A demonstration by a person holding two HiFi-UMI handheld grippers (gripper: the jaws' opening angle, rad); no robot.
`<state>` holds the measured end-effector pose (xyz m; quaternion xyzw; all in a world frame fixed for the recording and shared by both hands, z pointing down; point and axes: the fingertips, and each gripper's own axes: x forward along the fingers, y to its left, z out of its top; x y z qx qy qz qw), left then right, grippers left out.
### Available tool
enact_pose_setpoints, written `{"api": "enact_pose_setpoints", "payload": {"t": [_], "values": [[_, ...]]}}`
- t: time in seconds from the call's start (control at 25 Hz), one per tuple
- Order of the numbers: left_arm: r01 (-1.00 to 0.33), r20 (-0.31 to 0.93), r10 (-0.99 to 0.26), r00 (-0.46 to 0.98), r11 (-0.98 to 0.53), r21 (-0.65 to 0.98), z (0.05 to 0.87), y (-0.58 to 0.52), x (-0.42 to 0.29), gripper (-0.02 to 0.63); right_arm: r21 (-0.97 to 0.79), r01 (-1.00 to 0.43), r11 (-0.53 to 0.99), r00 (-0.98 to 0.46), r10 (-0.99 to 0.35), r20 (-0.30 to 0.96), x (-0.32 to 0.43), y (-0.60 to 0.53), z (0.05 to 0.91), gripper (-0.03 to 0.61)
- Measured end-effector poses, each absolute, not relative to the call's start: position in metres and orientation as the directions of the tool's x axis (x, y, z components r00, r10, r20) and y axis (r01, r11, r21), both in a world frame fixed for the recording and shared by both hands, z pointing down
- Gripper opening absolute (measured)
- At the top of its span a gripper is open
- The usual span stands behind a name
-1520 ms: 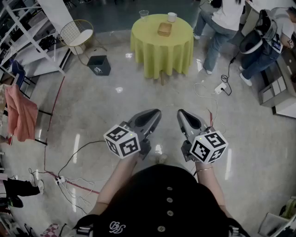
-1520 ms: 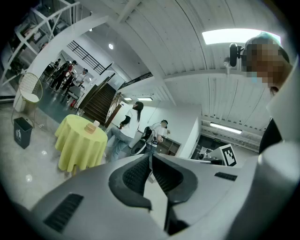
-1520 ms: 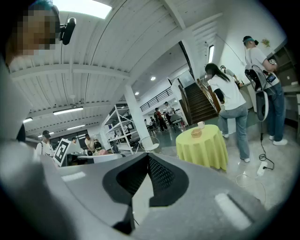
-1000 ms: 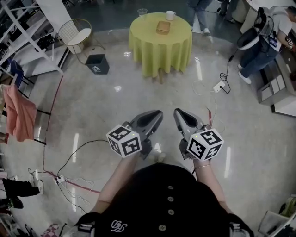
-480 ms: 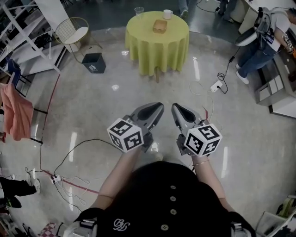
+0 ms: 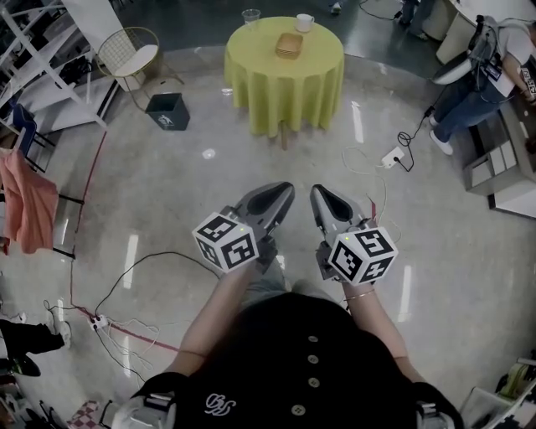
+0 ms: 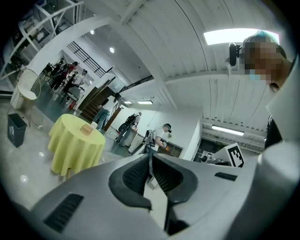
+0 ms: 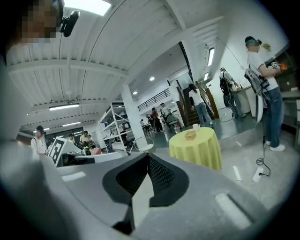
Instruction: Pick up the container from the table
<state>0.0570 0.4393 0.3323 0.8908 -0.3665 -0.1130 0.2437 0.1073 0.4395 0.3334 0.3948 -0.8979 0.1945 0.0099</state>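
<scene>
Held the left gripper (image 6: 283, 194) and the right gripper (image 6: 322, 198) side by side in front of the body, both pointing roughly level toward the round table (image 6: 285, 92) under its yellow cloth. Found both pairs of jaws pressed fully together in the gripper views, with nothing caught between them. Saw the container (image 6: 289, 45), a low tan box, resting on the tabletop well ahead of both gripper tips, with bare floor in between. Saw a white cup (image 6: 304, 23) and a clear glass (image 6: 250, 17) beyond it, farther from the grippers. Judged the task barely begun: no reach, no contact, no lift. Left to do, on this reading: cover the gap to the table, spread the jaws, bring them around the container's sides, clamp, and raise it clear of the cloth. Noted a power strip (image 6: 392, 157) on the floor ahead and to the right of the right gripper, likely worth stepping around.
</scene>
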Motion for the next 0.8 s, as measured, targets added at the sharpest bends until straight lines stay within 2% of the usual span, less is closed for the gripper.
{"api": "enact_pose_setpoints", "payload": {"t": [0.28,0.8], "values": [[-0.602,0.006,-0.698,0.716,-0.613,0.512,0.339,0.385,0.050,0.028,-0.377,-0.683,0.625,-0.718,-0.670,0.189,0.092,0.389,0.347,0.003],[-0.565,0.030,-0.639,0.769,-0.656,0.500,0.332,0.241,0.007,0.028,-0.426,-0.680,0.597,-0.707,-0.688,0.163,0.042,0.240,0.343,0.003]]}}
